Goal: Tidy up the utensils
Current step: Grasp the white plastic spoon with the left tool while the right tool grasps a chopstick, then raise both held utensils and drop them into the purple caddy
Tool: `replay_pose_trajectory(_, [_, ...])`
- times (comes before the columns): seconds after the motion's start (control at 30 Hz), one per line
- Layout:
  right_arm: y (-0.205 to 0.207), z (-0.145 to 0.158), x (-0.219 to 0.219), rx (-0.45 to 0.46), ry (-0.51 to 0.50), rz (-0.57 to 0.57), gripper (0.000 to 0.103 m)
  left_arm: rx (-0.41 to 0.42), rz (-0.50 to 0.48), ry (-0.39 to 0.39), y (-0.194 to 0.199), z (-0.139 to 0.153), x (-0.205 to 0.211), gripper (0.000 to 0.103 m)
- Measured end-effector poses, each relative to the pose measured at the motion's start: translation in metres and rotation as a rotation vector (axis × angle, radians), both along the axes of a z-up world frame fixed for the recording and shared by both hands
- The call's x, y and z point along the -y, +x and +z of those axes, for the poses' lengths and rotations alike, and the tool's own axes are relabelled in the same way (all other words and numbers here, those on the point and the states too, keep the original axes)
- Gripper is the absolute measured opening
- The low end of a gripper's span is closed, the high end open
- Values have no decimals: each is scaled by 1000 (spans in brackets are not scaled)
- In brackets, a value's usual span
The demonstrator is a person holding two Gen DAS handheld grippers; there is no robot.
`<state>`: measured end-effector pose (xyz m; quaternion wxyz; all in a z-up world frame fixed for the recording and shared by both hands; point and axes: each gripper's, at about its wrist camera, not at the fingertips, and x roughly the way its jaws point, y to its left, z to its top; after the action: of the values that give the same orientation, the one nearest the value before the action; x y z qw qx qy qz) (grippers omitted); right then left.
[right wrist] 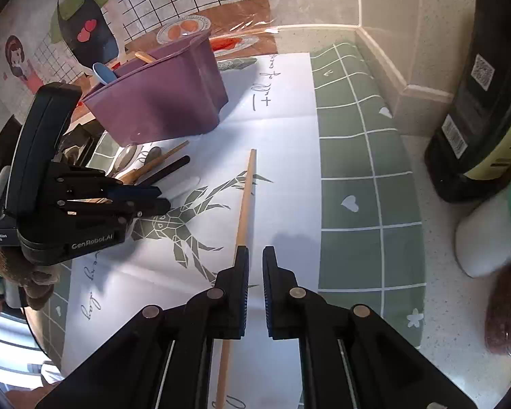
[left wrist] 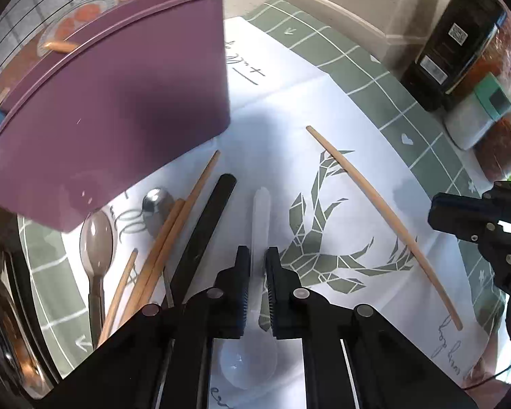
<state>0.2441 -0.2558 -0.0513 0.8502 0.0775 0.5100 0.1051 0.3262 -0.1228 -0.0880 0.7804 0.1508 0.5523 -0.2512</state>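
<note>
Straddling the handle of a translucent plastic spoon, the left tool has its two black fingers narrowly spread, one on each side of the handle; whether the pads actually touch it I cannot tell, and the spoon appears to lie flat on the white printed sheet, bowl toward the camera. The right tool hangs low over the same sheet with its fingers a little apart and nothing between them; a lone wooden chopstick runs just beside its left finger and on away from it.

Left of the plastic spoon sits a loose cluster: a black stick-like utensil, a pair of wooden chopsticks, a small metal spoon and a larger grey spoon.

Farther back stands the purple plastic bin, where a wooden handle and a blue utensil poke above the rim.

Judging by this, the sorting is under way but far from finished: a couple of pieces are binned, while most of the utensils remain on the tabletop, the plastic spoon likely next.
</note>
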Motion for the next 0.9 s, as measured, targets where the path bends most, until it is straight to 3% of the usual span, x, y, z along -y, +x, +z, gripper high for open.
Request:
replay_pose_trajectory(0.27, [22,-11,-21,-29,-39,14,17,-2,211,-166,-46,13,-72,10])
replay_pose_trajectory(0.43, [41,-24,-36,-88,-135,-10,18,19,277,-207,-69,19,-102,10])
replay_pose_trajectory(0.5, [46,-25,-44,-94,-172,8,17,25,285,-219,-75,23,-109,10])
replay_pose_trajectory(0.57, [46,-26,-53,-99,-206,31,7,32,294,-230,-79,26,-113,10])
replay_pose_trajectory(0.67, [44,-23,-63,-98,-185,81,7,39,306,-242,-82,28,-118,10])
replay_pose_trajectory(0.9, [16,21,-69,14,-35,111,7,65,336,-329,-89,45,-138,10])
